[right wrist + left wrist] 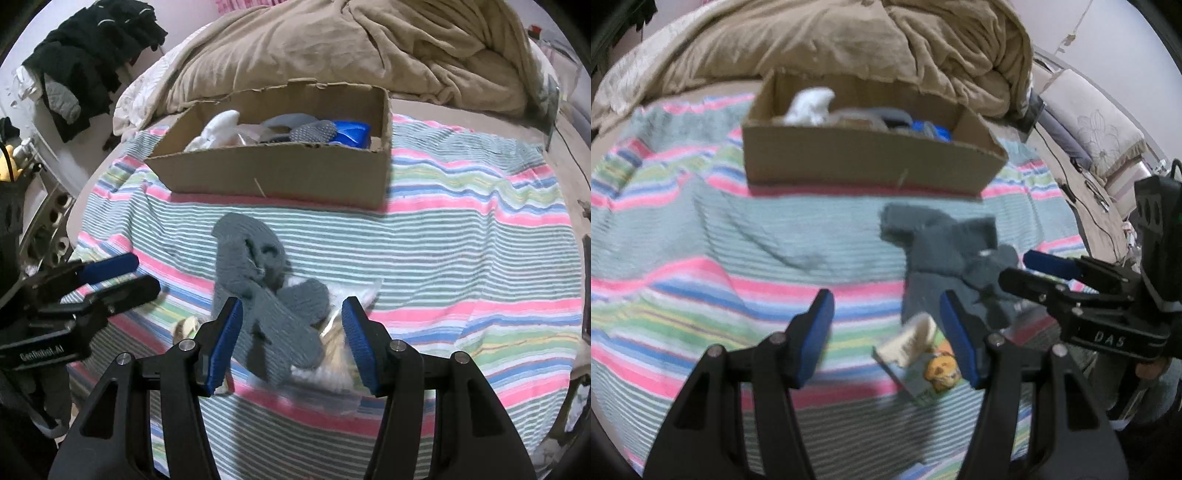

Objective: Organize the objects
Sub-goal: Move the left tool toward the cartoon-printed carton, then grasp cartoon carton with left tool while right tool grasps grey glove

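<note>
A grey knitted garment [258, 280] lies on the striped blanket [461, 258], in front of an open cardboard box [280, 170]. The box holds a white cloth [218, 127], grey items and a blue item [351, 134]. The grey garment also shows in the left wrist view [942, 251], with a small packet bearing a yellow cartoon figure [923, 362] near it. My right gripper [291, 339] is open, its fingers on either side of the garment's near end, over a clear plastic bag [354, 295]. My left gripper [886, 332] is open and empty above the blanket, left of the packet.
A crumpled tan duvet [369, 48] lies behind the box. Dark clothes [92, 55] hang at the far left. Cables [1071, 177] and a cushioned seat [1100, 122] are at the bed's right side.
</note>
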The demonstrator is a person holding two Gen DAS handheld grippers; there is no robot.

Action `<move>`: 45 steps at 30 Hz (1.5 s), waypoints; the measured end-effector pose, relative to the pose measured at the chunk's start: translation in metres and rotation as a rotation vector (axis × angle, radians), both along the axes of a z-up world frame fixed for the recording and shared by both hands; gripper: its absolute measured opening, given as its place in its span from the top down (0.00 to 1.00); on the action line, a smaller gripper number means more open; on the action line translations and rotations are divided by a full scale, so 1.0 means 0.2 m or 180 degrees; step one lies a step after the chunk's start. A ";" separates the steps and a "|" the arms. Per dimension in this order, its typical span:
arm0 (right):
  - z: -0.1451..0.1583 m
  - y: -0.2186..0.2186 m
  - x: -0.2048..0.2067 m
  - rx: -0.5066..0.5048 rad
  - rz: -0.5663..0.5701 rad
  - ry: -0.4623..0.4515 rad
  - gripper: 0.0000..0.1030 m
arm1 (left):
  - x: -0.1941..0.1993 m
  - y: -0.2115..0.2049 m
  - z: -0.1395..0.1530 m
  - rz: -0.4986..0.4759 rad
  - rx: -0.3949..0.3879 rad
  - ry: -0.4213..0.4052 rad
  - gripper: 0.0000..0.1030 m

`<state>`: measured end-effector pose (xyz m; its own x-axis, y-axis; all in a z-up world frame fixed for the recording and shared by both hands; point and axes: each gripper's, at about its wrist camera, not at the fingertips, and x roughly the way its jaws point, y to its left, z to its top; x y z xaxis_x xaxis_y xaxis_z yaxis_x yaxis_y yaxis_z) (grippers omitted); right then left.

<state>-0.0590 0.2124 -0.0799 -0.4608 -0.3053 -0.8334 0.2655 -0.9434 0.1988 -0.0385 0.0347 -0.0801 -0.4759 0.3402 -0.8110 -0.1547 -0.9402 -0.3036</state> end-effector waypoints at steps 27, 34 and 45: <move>-0.05 -0.18 -0.09 -0.0138 0.0427 0.0084 0.43 | 0.09 0.17 -0.22 -0.0129 -0.0127 -0.0346 0.38; -0.11 -0.26 -0.10 -0.0039 0.0574 0.0092 0.61 | 0.10 0.12 -0.21 -0.0104 -0.0098 -0.0255 0.46; 0.11 -0.15 -0.07 -0.0136 0.0420 0.0388 0.68 | 0.10 0.08 -0.15 -0.0128 -0.0056 -0.0144 0.58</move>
<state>-0.0734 0.1830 -0.0586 -0.5111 -0.4035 -0.7589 0.4108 -0.8902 0.1967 -0.0176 0.0503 -0.1096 -0.4250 0.3438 -0.8374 -0.1790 -0.9387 -0.2946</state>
